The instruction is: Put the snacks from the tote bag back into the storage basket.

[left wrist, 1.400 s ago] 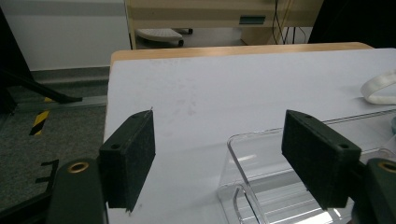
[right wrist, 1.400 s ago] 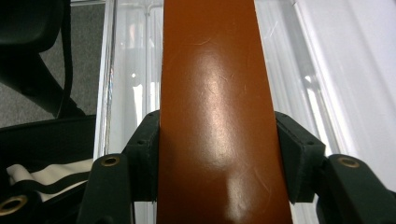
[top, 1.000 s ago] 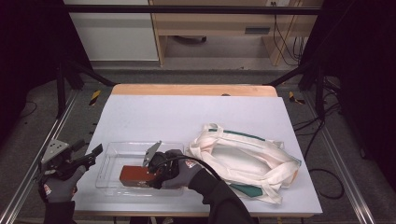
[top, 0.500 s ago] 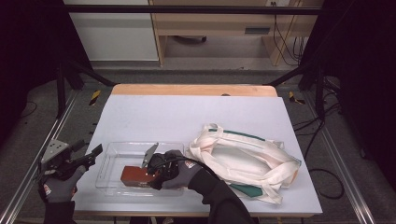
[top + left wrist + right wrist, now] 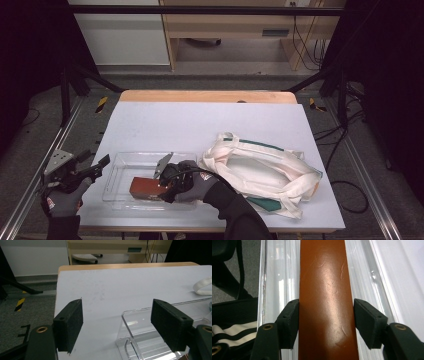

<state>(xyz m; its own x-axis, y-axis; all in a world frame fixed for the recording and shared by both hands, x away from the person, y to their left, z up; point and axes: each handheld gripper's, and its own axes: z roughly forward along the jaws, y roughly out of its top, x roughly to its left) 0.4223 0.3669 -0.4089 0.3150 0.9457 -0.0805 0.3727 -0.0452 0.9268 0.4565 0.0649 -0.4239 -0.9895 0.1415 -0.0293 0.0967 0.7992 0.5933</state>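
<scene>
From my high view the table [image 5: 210, 125] is evenly lit from above, pale and clean, while the room around it drops into near black on both sides. Shadows under the cloth bag [image 5: 260, 172] are soft and short. The clear tray [image 5: 120, 172] throws faint white glints along its rim. That picture is a little soft and grainy. On my left gripper view the near pads [image 5: 71, 323] are sharp, the far background mildly blurred. On my right gripper view the brown box [image 5: 325, 300] carries a broad sheen, and the tray walls streak with glare.
</scene>
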